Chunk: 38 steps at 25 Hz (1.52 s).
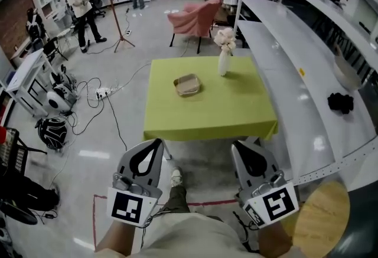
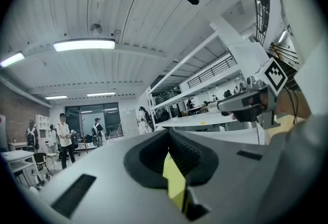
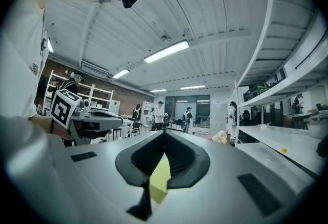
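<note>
— Hand-held grippers first: how do the left hand-held gripper (image 1: 155, 143) and the right hand-held gripper (image 1: 236, 146) stand?
— Both have their jaws pressed together on nothing, side by side, short of the green tabletop (image 1: 236, 110).
— And on it?
— A shallow tray (image 1: 187, 84) sits near the middle, with a vase of flowers (image 1: 223, 62) by the far edge.

Premises: open-plan lab or recording studio.
Evidence:
- polished grey floor (image 1: 147, 38) with trailing cables (image 1: 88, 88) and a power strip (image 1: 103, 93)
- tripod stand (image 1: 118, 20)
- long white shelving (image 1: 283, 44) down the right side
- white equipment racks (image 1: 26, 79) at left
- strip lights (image 2: 84, 44) on a ribbed ceiling
- persons (image 1: 80, 6) standing with gear at the far end
- green-clothed table (image 1: 236, 103) and pink armchair (image 1: 195, 18) mid-floor
</note>
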Tool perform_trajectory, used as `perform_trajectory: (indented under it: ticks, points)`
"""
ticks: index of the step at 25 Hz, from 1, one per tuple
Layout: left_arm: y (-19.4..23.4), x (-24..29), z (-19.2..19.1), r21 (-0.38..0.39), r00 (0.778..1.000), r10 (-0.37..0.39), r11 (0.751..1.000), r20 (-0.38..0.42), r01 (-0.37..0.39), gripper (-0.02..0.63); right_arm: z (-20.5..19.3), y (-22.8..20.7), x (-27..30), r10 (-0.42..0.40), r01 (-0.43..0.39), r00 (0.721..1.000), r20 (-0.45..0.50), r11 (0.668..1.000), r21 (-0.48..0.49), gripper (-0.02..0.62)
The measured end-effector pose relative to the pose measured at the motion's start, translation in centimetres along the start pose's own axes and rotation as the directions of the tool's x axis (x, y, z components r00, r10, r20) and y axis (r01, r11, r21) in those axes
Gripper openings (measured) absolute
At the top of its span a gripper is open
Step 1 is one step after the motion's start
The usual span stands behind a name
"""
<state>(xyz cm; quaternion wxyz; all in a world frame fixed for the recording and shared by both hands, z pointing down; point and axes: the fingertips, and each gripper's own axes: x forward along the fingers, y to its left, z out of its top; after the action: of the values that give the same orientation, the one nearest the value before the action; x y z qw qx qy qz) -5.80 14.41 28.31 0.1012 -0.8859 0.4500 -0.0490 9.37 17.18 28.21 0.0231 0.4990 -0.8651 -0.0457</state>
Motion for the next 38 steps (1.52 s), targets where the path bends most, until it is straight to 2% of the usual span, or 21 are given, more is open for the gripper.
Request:
perform_trajectory:
  ticks: [6, 15, 20, 27, 33, 38]
  points:
    - [3.9, 3.9, -1.6, -0.013, 1.0, -0.006, 1.0, -0.016, 0.006, 0.008, -0.8, -1.9, 5.4, -0.005, 0.005, 1.0, -0.017, 1.0, 0.01, 0.006]
    - [12.2, 11.3, -3.3, -0.031, 0.998, -0.043, 0.999, -0.041, 0.042, 0.008, -1.1, -4.6, 16.0, -0.022, 0.024, 0.996, -0.09, 0.999, 0.028, 0.006]
    - [17.2, 16.0, -4.1, -0.053, 0.997, -0.064, 0.997, -0.035, 0.062, 0.008, -0.7, -6.6, 22.3, -0.039, 0.042, 0.993, -0.111, 0.999, 0.021, 0.006]
    - [23.1, 22.2, -5.2, -0.06, 0.995, -0.101, 0.993, -0.022, 0.099, 0.008, -0.4, -9.4, 30.4, -0.06, 0.066, 0.993, -0.106, 0.996, 0.06, 0.006]
    - [26.5, 26.1, -6.2, -0.071, 0.993, -0.117, 0.991, -0.026, 0.115, 0.008, -1.0, -11.9, 35.2, -0.087, 0.095, 0.991, -0.107, 0.993, 0.072, 0.006]
    - [27.3, 28.1, -7.0, -0.076, 0.991, -0.127, 0.989, -0.036, 0.124, 0.007, -1.6, -13.5, 37.2, -0.097, 0.107, 0.988, -0.124, 0.991, 0.081, 0.006]
